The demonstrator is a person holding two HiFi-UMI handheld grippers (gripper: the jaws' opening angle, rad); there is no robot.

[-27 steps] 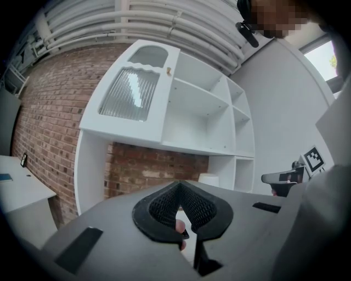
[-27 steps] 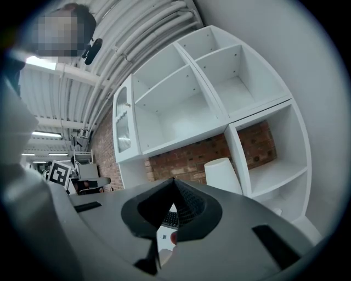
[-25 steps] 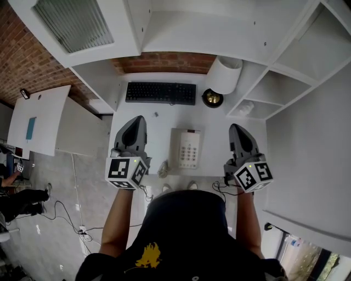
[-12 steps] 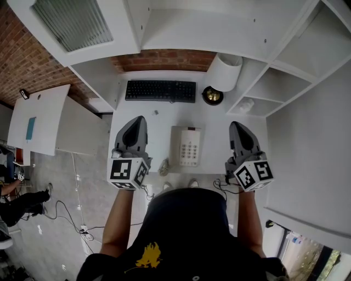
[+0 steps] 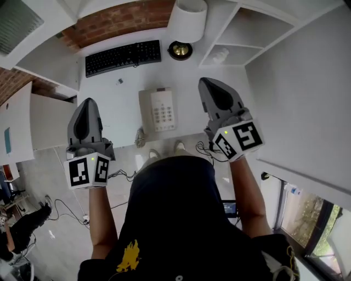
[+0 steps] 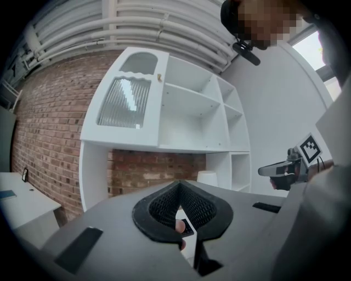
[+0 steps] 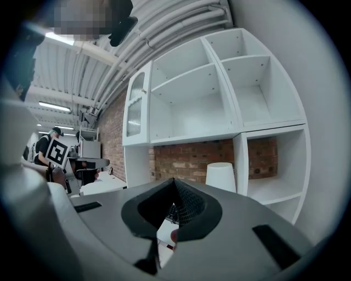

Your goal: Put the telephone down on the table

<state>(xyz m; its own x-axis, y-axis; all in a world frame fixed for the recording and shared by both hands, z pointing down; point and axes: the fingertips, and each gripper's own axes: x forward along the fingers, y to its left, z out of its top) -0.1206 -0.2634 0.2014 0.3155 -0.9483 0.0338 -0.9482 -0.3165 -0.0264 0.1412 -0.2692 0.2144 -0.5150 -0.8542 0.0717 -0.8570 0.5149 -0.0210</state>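
The beige telephone [image 5: 157, 110] lies flat on the white table [image 5: 118, 107] near its front edge, handset on its cradle and coiled cord [image 5: 140, 137] hanging off the edge. My left gripper [image 5: 88, 103] hovers at the table's left front corner, well left of the phone, jaws shut and empty. My right gripper [image 5: 208, 83] is held to the right of the phone, also shut with nothing in it. In the left gripper view the jaws [image 6: 179, 186] meet tip to tip; likewise in the right gripper view [image 7: 174, 181].
A black keyboard [image 5: 123, 55] lies at the back of the table, with a small object [image 5: 119, 81] in front of it. A lamp with a white shade [image 5: 188, 12] and brass base [image 5: 180, 50] stands at the back right. White shelf compartments [image 5: 241, 33] rise beside it.
The head view has swung and tilted. The left gripper has dropped back toward the table's left front corner, while the right gripper sits further forward. The phone has not moved.
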